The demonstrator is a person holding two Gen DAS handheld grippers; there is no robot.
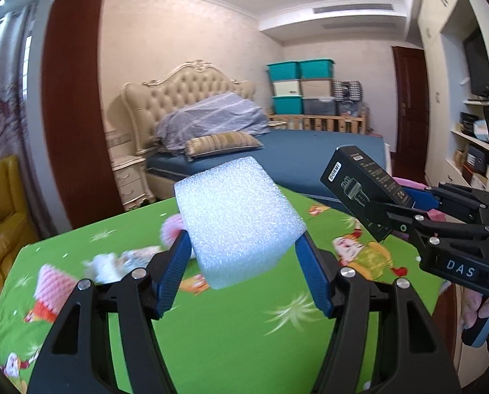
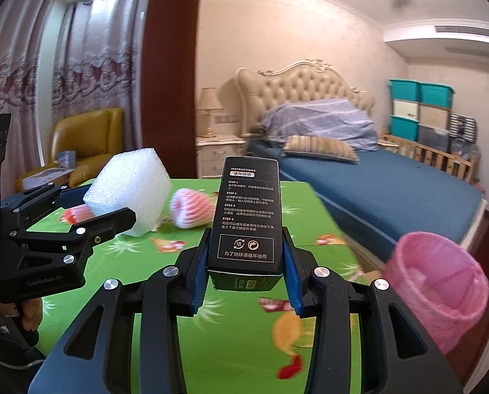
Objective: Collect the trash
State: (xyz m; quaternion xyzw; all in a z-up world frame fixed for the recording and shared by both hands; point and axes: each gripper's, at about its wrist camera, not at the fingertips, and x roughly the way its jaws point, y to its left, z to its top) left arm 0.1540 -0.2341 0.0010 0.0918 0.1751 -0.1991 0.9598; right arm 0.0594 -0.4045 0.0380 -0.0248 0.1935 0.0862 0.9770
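A white foam block (image 1: 238,223) sits clamped between the blue pads of the left gripper (image 1: 244,249), raised clear above the worktop (image 1: 231,335) with its green cartoon cloth. Just to its right, the right gripper (image 2: 244,256) has its jaws closed on a black carton (image 2: 247,216) printed with instructions, standing upright and also lifted off the cloth. Still lying on the worktop beyond them are a pink foam fruit net (image 2: 192,208) and a crumpled white scrap (image 1: 105,264), blurred. A bin lined with a pink bag (image 2: 441,292) stands past the worktop's right edge, beside the blue bed (image 2: 392,190).
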